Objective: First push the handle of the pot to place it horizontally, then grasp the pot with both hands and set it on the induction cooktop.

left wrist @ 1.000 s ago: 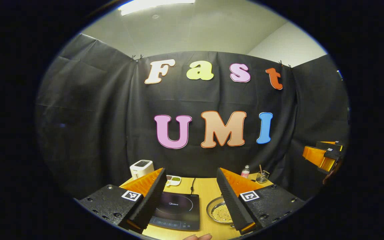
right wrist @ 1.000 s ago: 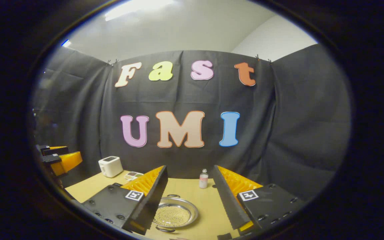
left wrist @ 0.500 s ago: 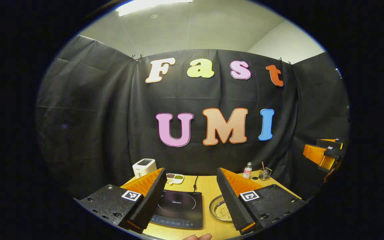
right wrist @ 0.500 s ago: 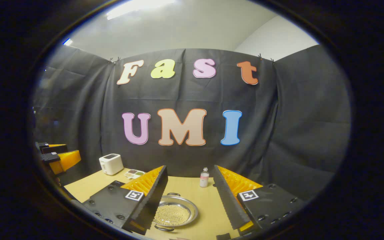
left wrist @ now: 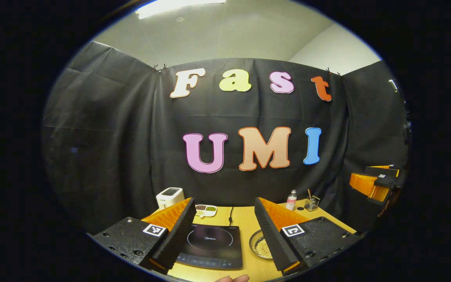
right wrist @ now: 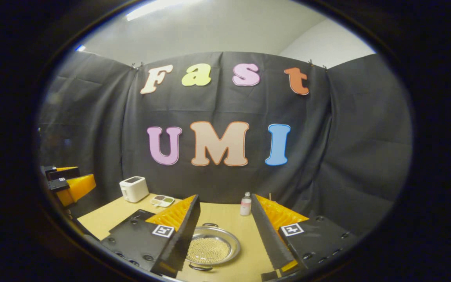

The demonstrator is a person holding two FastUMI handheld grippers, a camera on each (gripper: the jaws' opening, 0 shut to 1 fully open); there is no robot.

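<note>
With both grippers (left wrist: 223, 235) (right wrist: 225, 235) hovering wide open and empty, a hard handle (right wrist: 199, 268) push is risking sliding the pot (right wrist: 213, 249).

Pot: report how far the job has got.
Nothing looks done. The pot sits on the table beside the induction cooktop, not on it. In the right gripper view its handles lie at the near and far rim, so the handle push is not yet done. Both the left claw and right claw hover open, holding nothing. Left: the push, the two-handed grasp, the placement.
</note>
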